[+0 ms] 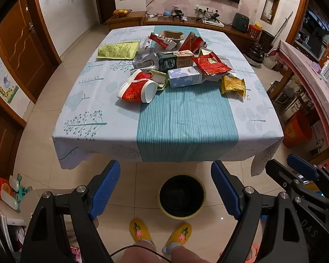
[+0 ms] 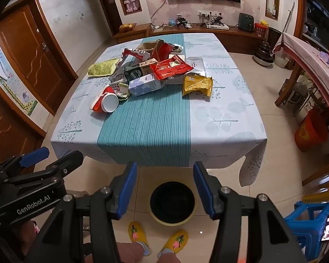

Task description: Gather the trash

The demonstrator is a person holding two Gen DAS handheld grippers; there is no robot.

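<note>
Trash is seen heaped on the far half of the table (image 1: 94,131), well apart from both tools, while the bin (image 1: 181,195) stands on the floor just before the table's near edge, beside the slippered feet. Both the left gripper (image 1: 165,188) and the right gripper (image 2: 165,189) are held with fingers spread apart and nothing between them, short of the table and above the bin.

Risk is judged to lie mainly in the pile itself: the pieces overlap, so a neighbour could be dragged off the cloth when one is lifted. The red paper cup (image 1: 138,87) lies on its side and could be rolled or crushed if pinched across its mouth. The yellow snack bag (image 1: 233,85) is crinkled and may slip from smooth pads.

The cup's long axis runs diagonally, its open mouth turned toward the near right. The pale blue carton (image 1: 185,77) lies flat, its length set roughly across the table.
</note>
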